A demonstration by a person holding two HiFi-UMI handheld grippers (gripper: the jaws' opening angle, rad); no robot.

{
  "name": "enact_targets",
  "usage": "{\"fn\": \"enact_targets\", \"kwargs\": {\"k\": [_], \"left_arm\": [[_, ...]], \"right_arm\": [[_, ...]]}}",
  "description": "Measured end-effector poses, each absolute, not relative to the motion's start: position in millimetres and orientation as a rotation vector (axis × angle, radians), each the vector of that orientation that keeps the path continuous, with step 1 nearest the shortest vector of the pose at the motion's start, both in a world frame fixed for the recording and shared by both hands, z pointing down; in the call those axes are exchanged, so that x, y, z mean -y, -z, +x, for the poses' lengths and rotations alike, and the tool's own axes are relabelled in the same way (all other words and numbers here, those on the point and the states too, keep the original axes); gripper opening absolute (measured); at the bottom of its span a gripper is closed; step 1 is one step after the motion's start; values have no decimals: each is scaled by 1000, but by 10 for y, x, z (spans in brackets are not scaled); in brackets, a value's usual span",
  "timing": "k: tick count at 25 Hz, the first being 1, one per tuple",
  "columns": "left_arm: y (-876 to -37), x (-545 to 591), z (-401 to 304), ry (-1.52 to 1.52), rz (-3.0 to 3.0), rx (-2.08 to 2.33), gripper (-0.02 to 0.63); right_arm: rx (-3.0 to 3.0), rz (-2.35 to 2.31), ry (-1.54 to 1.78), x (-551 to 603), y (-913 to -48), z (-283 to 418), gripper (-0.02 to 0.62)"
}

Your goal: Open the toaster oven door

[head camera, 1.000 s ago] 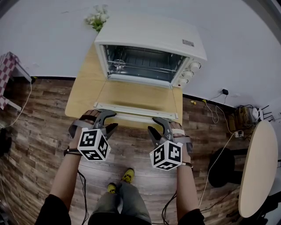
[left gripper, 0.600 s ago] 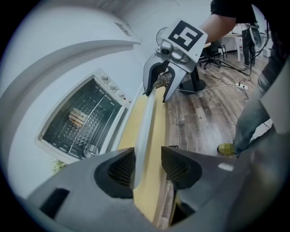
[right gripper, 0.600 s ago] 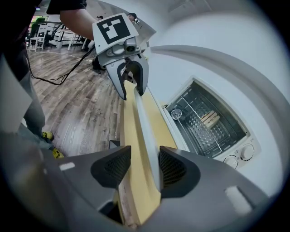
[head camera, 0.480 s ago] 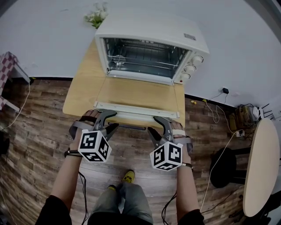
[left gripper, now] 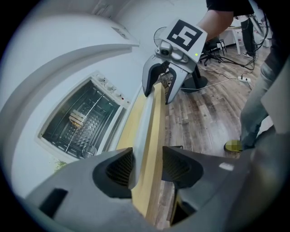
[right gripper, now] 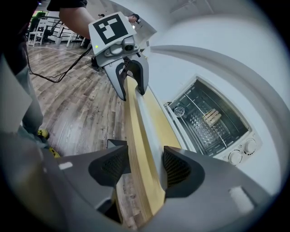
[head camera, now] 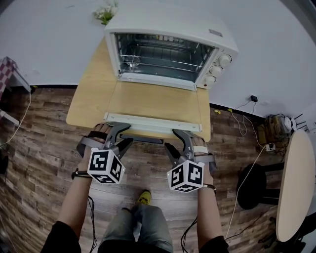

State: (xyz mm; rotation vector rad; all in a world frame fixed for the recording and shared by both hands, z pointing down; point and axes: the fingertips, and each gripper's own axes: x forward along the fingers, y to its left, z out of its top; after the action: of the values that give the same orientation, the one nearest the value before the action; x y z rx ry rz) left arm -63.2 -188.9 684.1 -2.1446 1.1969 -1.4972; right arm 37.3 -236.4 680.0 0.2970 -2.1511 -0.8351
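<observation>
The white toaster oven (head camera: 168, 44) stands at the back of a wooden table (head camera: 89, 99). Its glass door (head camera: 153, 105) is folded down flat, its white front rail (head camera: 153, 123) near the table's front edge. My left gripper (head camera: 128, 134) straddles the rail's left end and my right gripper (head camera: 171, 139) its right end. In the left gripper view the left gripper (left gripper: 147, 167) has the rail (left gripper: 146, 122) and table edge between its jaws, with the right gripper (left gripper: 161, 88) farther along. The right gripper (right gripper: 146, 166) stands the same way. Both jaws have just been opening and do not press.
A wire rack and a small wooden piece (right gripper: 210, 117) lie inside the oven. Flowers (head camera: 106, 12) stand behind its left corner. A round table (head camera: 294, 183), a black stool (head camera: 252, 188) and floor cables (head camera: 242, 123) are to the right. My legs and a yellow shoe (head camera: 143, 197) are below.
Both grippers have sunk slightly at the door's front rail and their jaws stand wider. The door has stayed folded down, and more of the oven's inside shows.
</observation>
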Motion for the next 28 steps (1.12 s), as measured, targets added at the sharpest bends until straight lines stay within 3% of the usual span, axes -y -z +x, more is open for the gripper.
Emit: {"fn": "enact_targets", "kwargs": {"k": [28], "left_arm": [[-7063,1873,-610,1449,-2150,-1232,182]], "right_arm": [[2173,318,769,2311,-7044,375,259]]}}
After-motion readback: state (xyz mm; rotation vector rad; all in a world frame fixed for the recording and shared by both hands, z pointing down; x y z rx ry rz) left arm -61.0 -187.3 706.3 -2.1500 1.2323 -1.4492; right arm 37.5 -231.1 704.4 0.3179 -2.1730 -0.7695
